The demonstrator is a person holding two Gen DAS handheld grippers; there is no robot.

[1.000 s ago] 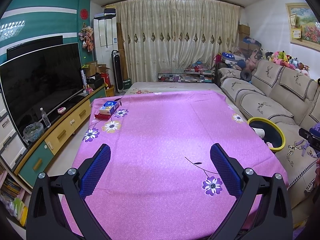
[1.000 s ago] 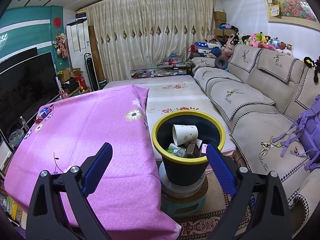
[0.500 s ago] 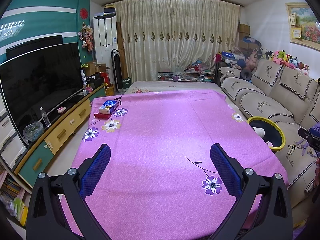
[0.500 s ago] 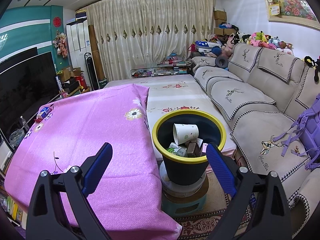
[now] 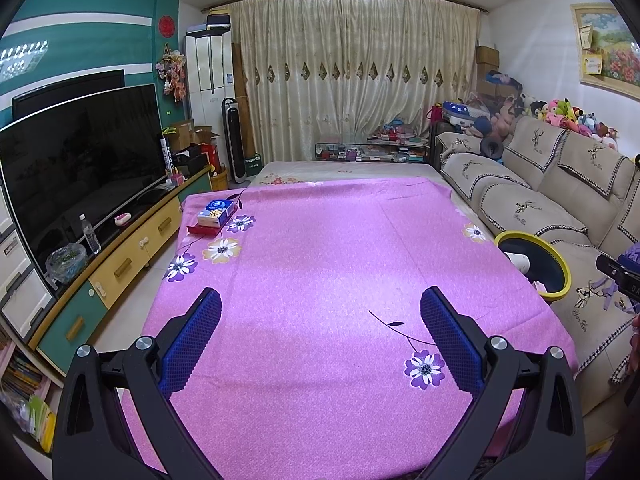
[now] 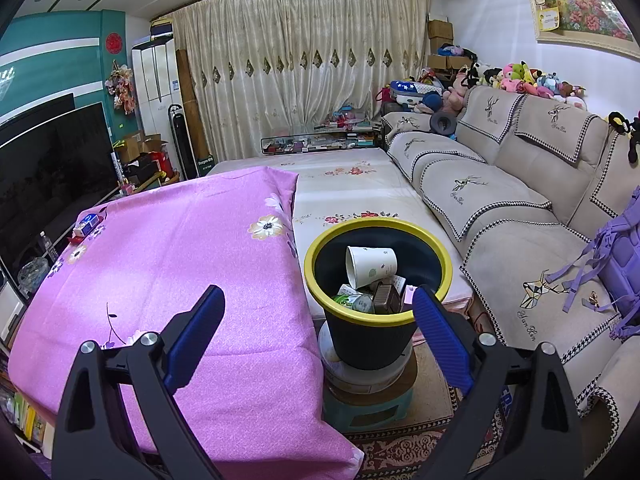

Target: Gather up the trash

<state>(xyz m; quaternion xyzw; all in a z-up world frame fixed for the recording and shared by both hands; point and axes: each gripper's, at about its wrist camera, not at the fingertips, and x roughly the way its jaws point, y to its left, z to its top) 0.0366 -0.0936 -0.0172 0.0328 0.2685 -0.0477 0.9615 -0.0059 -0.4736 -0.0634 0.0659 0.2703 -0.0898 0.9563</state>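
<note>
A black trash bin with a yellow rim [image 6: 378,280] stands on a stool beside the table, holding a white paper cup [image 6: 370,266] and several wrappers [image 6: 362,300]. My right gripper [image 6: 318,312] hovers open just in front of the bin, nothing between its blue pads. My left gripper [image 5: 320,316] is open and empty above the pink flowered tablecloth [image 5: 320,248]. The same bin [image 5: 532,260] shows at the table's right edge in the left wrist view. A blue tissue box on a red tray [image 5: 214,214] sits at the far left corner of the table.
A beige sofa [image 6: 512,216] runs along the right, with a purple backpack [image 6: 616,256] on it. A TV [image 5: 76,160] and a low cabinet [image 5: 116,264] line the left wall. A second cloth-covered surface [image 6: 344,184] lies behind the bin. The right gripper's housing [image 5: 618,276] shows at the right edge.
The right wrist view has drifted slightly so the bin sits a little higher in frame. The left gripper has held still.
</note>
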